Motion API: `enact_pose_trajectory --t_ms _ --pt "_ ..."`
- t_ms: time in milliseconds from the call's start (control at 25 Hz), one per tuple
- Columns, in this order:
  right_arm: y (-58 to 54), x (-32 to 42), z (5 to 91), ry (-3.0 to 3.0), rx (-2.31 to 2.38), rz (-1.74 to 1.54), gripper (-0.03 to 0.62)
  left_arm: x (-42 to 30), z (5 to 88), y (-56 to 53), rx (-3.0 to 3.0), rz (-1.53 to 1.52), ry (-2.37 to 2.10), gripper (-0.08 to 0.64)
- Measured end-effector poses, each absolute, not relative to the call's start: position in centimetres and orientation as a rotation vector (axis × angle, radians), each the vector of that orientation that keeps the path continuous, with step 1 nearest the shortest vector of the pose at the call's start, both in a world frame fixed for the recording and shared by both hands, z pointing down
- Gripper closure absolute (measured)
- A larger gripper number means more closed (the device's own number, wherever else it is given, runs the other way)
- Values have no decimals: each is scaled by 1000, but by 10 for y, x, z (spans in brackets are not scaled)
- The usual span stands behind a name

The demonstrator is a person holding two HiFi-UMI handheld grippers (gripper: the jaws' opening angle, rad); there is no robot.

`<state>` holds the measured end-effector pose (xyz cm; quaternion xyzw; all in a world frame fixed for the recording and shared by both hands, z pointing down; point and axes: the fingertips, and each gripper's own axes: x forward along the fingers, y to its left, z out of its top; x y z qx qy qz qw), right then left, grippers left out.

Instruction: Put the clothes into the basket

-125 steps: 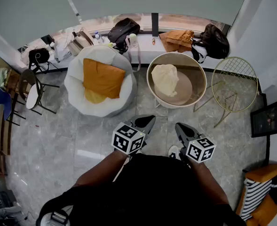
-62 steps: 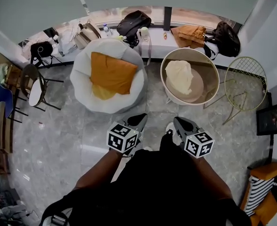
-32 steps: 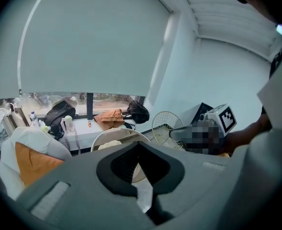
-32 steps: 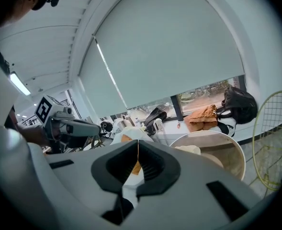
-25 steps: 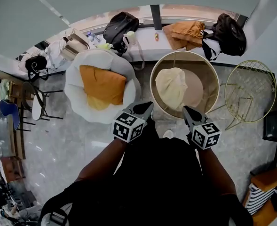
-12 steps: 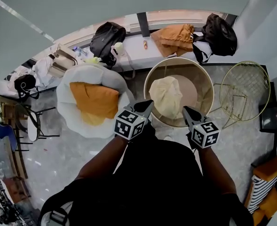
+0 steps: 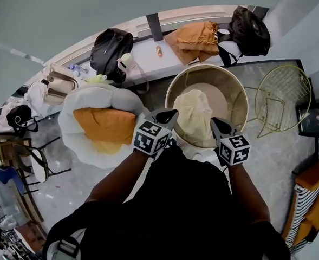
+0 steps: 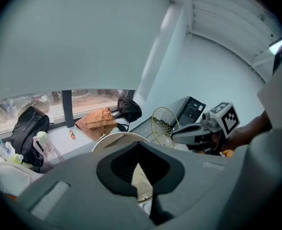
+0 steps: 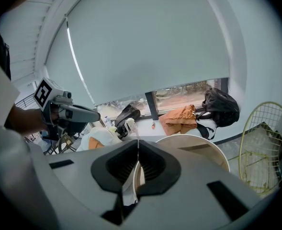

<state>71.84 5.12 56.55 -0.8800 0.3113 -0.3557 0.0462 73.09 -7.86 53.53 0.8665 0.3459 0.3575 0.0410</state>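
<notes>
A round beige basket (image 7: 230, 93) stands on the floor below the window ledge, with a cream cloth (image 7: 194, 115) lying inside it. Orange clothes (image 7: 194, 36) sit in a heap on the ledge behind it; both gripper views show the heap (image 8: 98, 120) (image 9: 181, 116). My left gripper (image 7: 166, 115) hangs over the basket's near left rim, shut and empty. My right gripper (image 7: 215, 123) is over the near right rim, also shut with nothing in it. In each gripper view the jaw tips meet (image 8: 138, 143) (image 9: 137, 142) above the basket rim (image 8: 113, 138) (image 9: 193, 141).
A white beanbag (image 7: 89, 99) with an orange cushion (image 7: 104, 125) lies left of the basket. A gold wire frame (image 7: 281, 97) stands to the right. A black backpack (image 7: 109, 45) and a black bag (image 7: 249, 28) rest on the ledge. A dark screen (image 7: 316, 121) is at far right.
The person has stepped toward the basket. Both grippers have moved forward from short of it to over its near rim, still shut and empty.
</notes>
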Motion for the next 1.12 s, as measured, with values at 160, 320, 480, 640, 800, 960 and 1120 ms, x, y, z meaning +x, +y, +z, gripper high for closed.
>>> enact_pose_trajectory --t_ms 160,320,480,640,800,960,1120 --pt "42 736 585 866 -2681 -1158 574 752 551 -86 2606 1146 1144 560" --pt "36 756 615 814 -2690 -1240 574 769 571 -89 2559 1210 1214 560" --pt "25 771 655 866 -2730 -1345 574 786 593 -92 2528 1270 1232 560" --pt "15 773 718 994 -2721 -1536 527 801 617 -97 2512 1315 1170 560" --pt "19 772 787 1043 -2649 -1732 488 798 640 -102 2504 1377 1097 560" --pt "30 776 840 1011 -2579 -1801 468 786 672 -95 2489 1470 1054 560" --pt "35 776 886 987 -2498 -1894 442 778 694 -83 2459 1528 1036 560"
